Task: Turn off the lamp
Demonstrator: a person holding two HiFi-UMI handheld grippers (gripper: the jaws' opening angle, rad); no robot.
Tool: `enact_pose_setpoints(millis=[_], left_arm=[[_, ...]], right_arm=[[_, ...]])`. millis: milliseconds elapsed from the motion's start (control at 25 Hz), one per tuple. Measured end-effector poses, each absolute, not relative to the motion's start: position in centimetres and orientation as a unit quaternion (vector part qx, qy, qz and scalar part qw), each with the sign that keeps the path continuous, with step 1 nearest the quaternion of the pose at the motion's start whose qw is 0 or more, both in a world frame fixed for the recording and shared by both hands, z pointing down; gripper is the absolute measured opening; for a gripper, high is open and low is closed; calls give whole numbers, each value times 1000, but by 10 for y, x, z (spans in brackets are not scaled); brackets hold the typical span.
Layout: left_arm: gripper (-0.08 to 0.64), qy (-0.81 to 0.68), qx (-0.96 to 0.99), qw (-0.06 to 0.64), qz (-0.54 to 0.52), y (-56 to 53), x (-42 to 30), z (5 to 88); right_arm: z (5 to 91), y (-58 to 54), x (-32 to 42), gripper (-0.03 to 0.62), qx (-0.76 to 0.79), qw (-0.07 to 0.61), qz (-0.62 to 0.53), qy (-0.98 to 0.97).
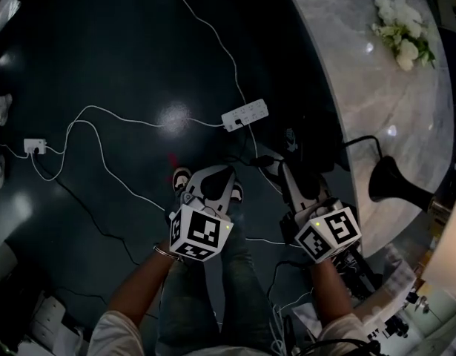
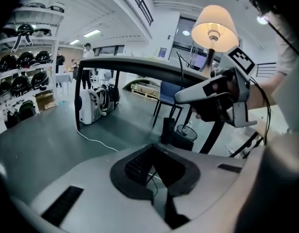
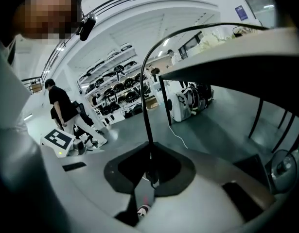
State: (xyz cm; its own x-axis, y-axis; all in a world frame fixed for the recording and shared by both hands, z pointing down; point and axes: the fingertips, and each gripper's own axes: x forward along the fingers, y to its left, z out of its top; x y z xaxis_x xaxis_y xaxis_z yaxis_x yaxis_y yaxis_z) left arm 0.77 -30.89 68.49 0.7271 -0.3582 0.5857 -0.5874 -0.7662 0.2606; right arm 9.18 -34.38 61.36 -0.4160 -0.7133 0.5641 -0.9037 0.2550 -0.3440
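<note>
Both forearms reach forward side by side, claws tipped downward. The left gripper (image 1: pixel 213 182) has its jaws pressed together on nothing. Just beside it, the right gripper (image 1: pixel 290 173) pinches a black cord (image 3: pixel 147 106) at its tips.

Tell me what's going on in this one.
A person standing beside the marble table holds a gripper in each hand. The lamp on it is lit, so it isn't off yet. The right gripper looks closed on a black cord that arcs up toward the tabletop. The left gripper is shut and empty.
</note>
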Motion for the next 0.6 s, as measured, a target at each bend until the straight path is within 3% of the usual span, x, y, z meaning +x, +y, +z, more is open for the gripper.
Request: enact_pose_setpoints(millis=[160,280,600], left_arm=[[16,-226,914,197,275,-312,19,668],[111,-198,922,175,282,-313,33,660],[118,-143,936,157,280,-311,53,660]], right_arm=[[596,-349,83,15,508,163,309,-787],[587,-349,76,15,496,170,305,-795],[584,-341,72,15,474,182,301,-807]])
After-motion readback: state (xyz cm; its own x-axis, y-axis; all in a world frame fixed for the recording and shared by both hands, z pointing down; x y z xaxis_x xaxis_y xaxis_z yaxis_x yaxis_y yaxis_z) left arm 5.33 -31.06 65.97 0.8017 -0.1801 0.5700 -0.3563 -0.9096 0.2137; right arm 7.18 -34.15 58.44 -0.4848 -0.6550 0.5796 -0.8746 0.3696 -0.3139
